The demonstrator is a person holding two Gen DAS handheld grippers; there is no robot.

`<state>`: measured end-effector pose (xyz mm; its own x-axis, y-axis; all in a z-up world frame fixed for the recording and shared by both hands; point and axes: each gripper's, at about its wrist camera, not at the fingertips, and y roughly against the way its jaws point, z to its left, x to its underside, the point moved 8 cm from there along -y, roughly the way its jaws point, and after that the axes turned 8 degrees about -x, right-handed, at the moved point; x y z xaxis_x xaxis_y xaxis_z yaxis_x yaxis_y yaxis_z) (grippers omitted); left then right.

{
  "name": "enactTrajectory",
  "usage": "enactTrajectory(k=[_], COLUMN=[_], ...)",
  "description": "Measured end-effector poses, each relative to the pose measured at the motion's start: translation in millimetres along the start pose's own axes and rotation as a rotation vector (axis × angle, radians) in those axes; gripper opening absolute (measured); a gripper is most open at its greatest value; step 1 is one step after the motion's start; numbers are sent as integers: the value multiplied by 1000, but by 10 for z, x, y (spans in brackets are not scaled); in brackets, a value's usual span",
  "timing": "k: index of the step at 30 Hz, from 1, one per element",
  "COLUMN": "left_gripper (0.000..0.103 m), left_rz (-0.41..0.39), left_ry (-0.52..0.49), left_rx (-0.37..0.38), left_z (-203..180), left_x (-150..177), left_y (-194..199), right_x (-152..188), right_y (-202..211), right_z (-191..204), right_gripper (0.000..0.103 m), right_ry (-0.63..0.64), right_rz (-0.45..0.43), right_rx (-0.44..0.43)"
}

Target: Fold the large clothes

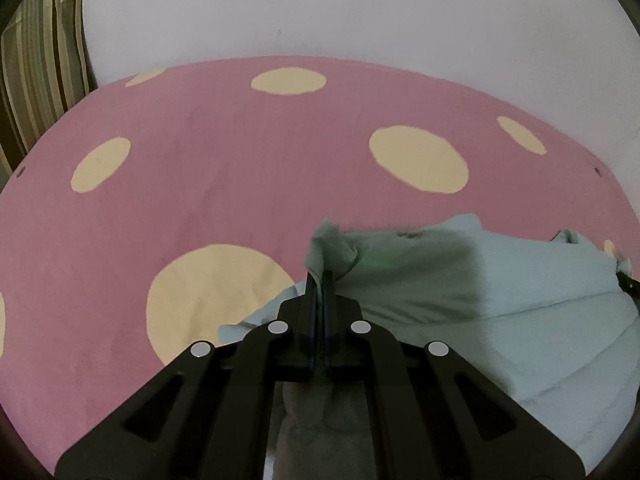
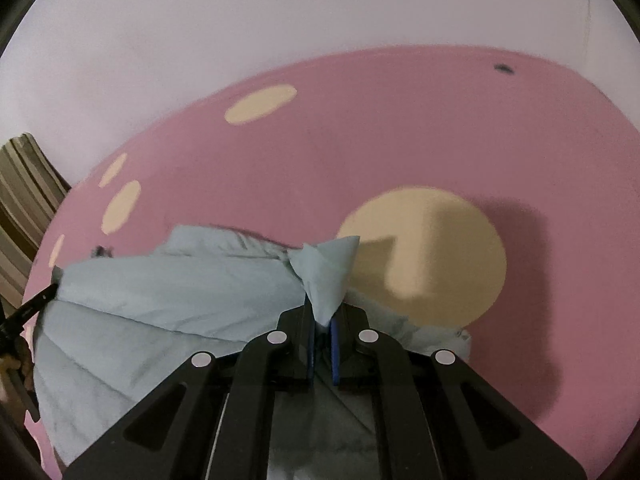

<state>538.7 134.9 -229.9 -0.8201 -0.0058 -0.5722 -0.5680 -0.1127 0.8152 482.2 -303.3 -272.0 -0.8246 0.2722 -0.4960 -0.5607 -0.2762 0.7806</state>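
Left wrist view first: nearest to me, my left tongs (image 1: 320, 280) are pinched tight on a bunched corner of the pale blue garment (image 1: 500, 300), the cloth sticking up past the fingertips toward 12 o'clock. From that pinch the garment spreads out to about 3 and 4 o'clock, with long creases across it, and more of it hangs under the tongs at 6 o'clock. It lies on the bed (image 1: 240, 168), which is covered in pink with large cream dots; one big dot sits just beside the tongs at 9 o'clock, partly covered by the cloth's edge. At the far 3 o'clock rim I can see a dark tip of my other tool at the garment's edge. Farther off, a striped cushion (image 1: 44, 72) stands at 10 o'clock against the plain white wall (image 1: 360, 8). On the right wrist view, my right tongs (image 2: 323, 312) are likewise closed on a folded corner of the same garment (image 2: 160, 300), which peaks up at 12 o'clock and spreads away to 9 o'clock. A large cream dot lies just beyond at 1 o'clock, crossed by the tool's shadow. At the far 9 o'clock edge sit the striped cushion (image 2: 24, 200) and the wall (image 2: 320, 0) behind.
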Motion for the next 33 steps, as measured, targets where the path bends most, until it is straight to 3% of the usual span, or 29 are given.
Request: enactTrajectory(k=[13, 17, 20, 21, 23, 26, 29, 33], left_gripper=[3, 12, 26, 29, 31, 40, 42, 42], left_rz=[-15, -7, -25, -43, -79, -115, -118, -84], left_ry=[-4, -1, 20, 39, 75, 80, 30, 2], left_rx=[-54, -94, -126, -125, -96, -12, 50, 53], left_z=[-55, 18, 116, 146, 124, -177, -640, -968], left_x=[137, 107, 112, 93, 56, 26, 70, 208], left_y=[-205, -65, 178, 323, 561, 834, 906, 725], right_x=[105, 75, 41, 13, -42, -56, 6, 146], right_y=[-137, -69, 52, 201, 449, 608, 485, 192], right_z=[-34, -22, 7, 52, 215, 569, 901, 1114], right_gripper=[6, 11, 31, 43, 47, 47, 47, 47], right_ry=[17, 12, 13, 16, 47, 67, 53, 67], right_rz=[-26, -34, -26, -53, -122, -157, -130, -80], right_rx=[28, 4, 29, 58, 72, 32, -10, 15])
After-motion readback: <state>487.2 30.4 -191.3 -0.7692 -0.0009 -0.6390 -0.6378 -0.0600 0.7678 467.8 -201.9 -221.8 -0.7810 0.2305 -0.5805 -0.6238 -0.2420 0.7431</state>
